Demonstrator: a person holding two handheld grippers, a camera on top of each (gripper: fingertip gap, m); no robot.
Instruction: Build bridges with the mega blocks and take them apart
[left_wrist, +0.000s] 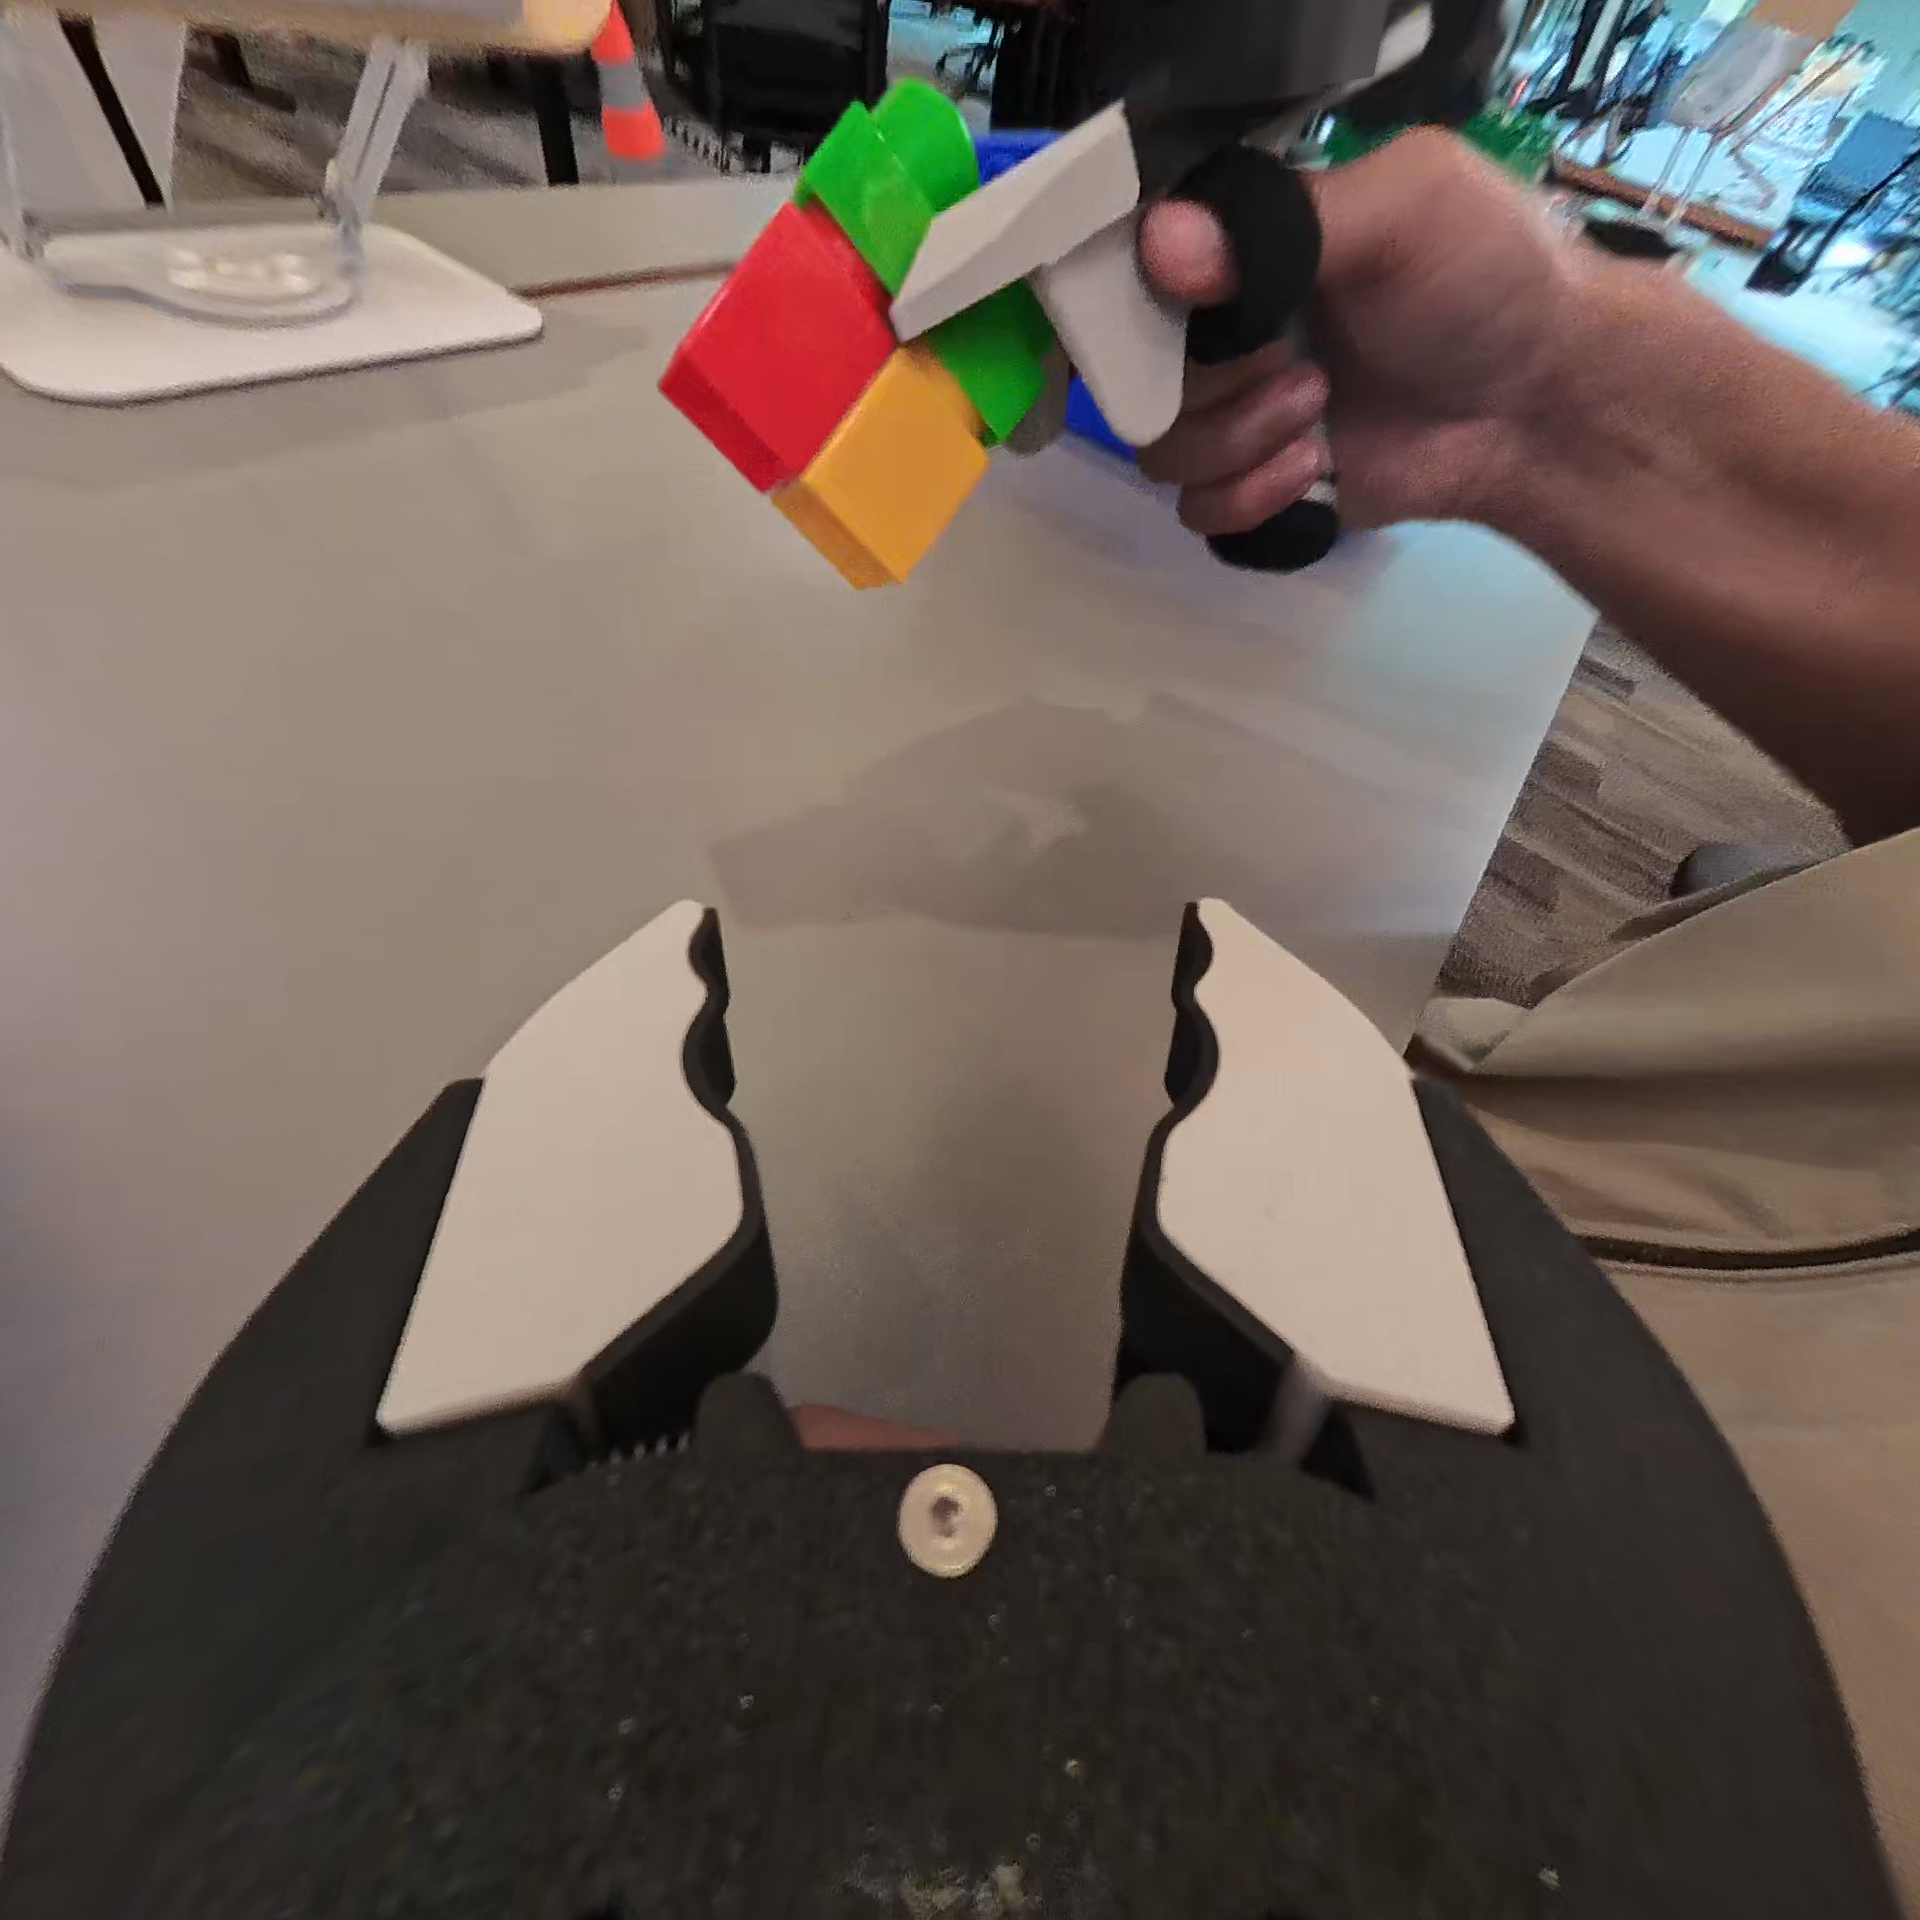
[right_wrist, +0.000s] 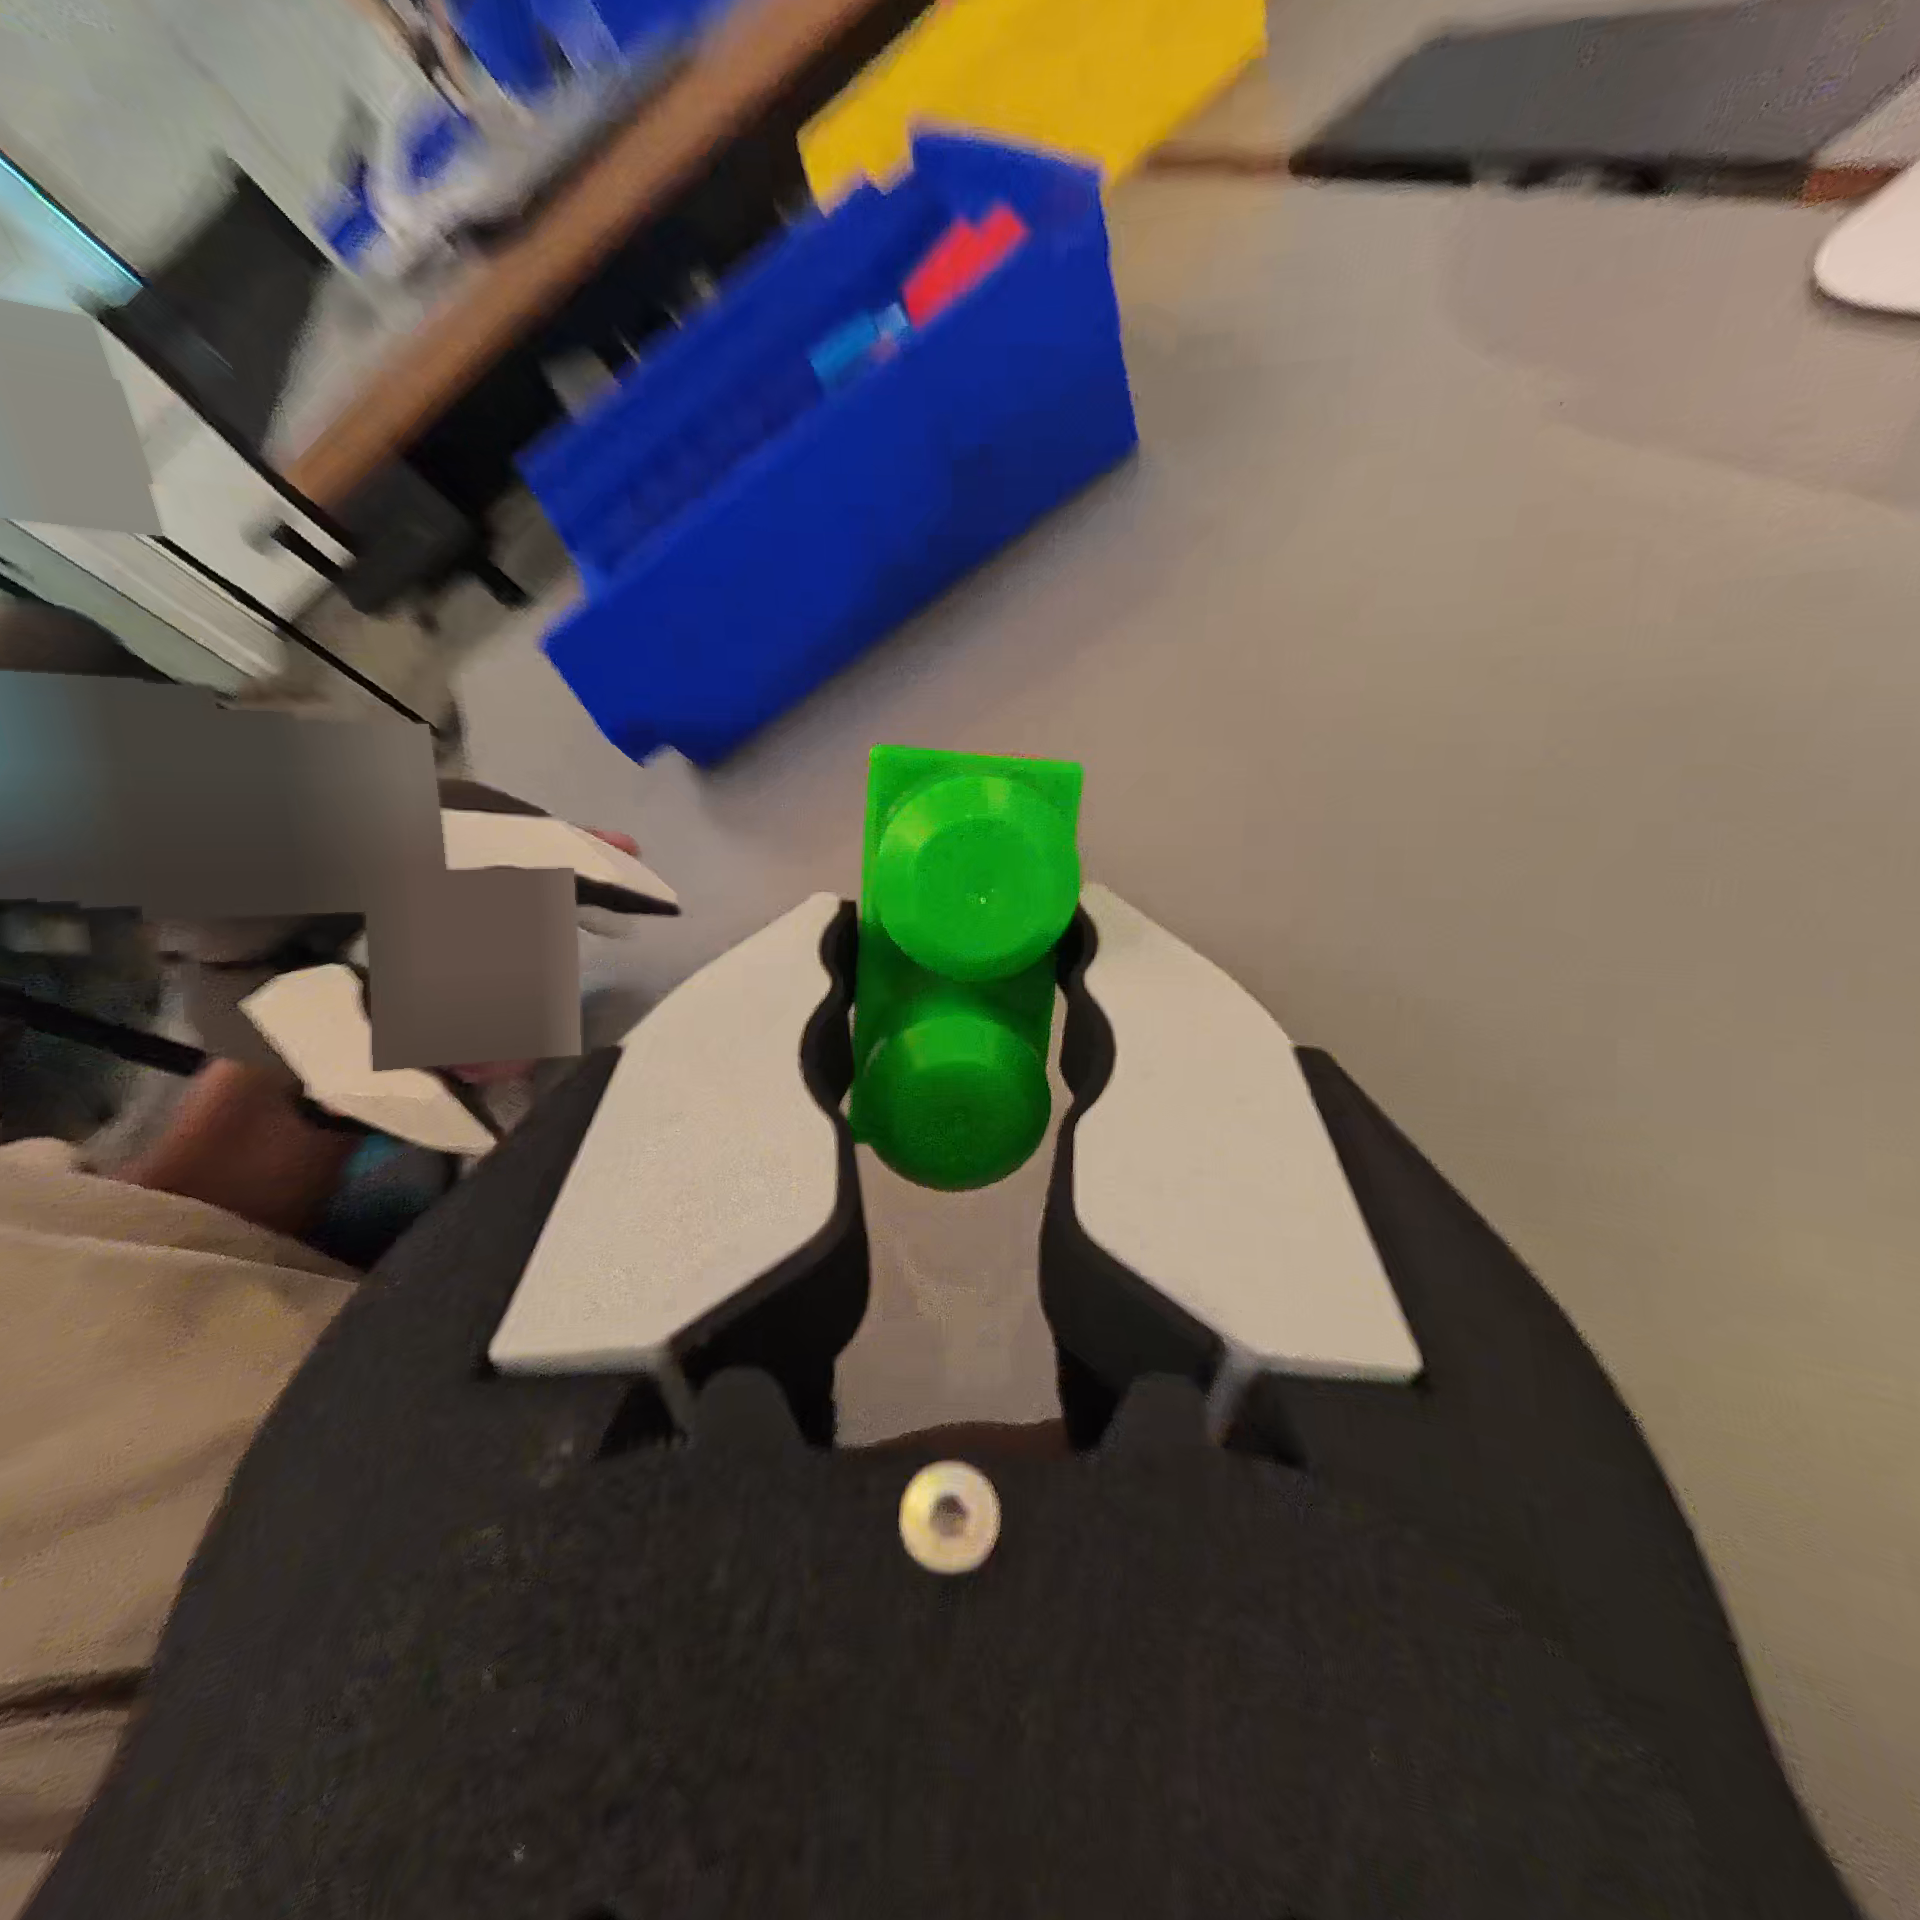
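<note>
While we look along the right hand-held gripper (right_wrist: 961, 1013), we see its two pale fingers pinching a green block (right_wrist: 966, 966) from both sides, the block's two round studs facing back toward the camera. From the left wrist view we see the same right hand-held gripper (left_wrist: 940, 312) lifted clear above the bench (left_wrist: 416, 675), gripped by a hand (left_wrist: 1382, 343). The green block (left_wrist: 894, 187) there turns out to be the top of a small joined assembly: a red block (left_wrist: 790, 332) and an orange block (left_wrist: 894, 468) hang from it side by side, touching each other, the whole cluster tilted in the air. We see something blue just behind the cluster, but cannot tell what it is.

Our left hand-held gripper (left_wrist: 951, 925) sits low and near the camera, its fingers spread wide with only bare bench between them; the block cluster is well ahead of it and higher, not touching it.

Farther out in the right wrist view, a blue bin (right_wrist: 831, 499) rests on the bench beyond the green block, with red and blue pieces inside, and a yellow bin (right_wrist: 1039, 73) lies behind it.
</note>
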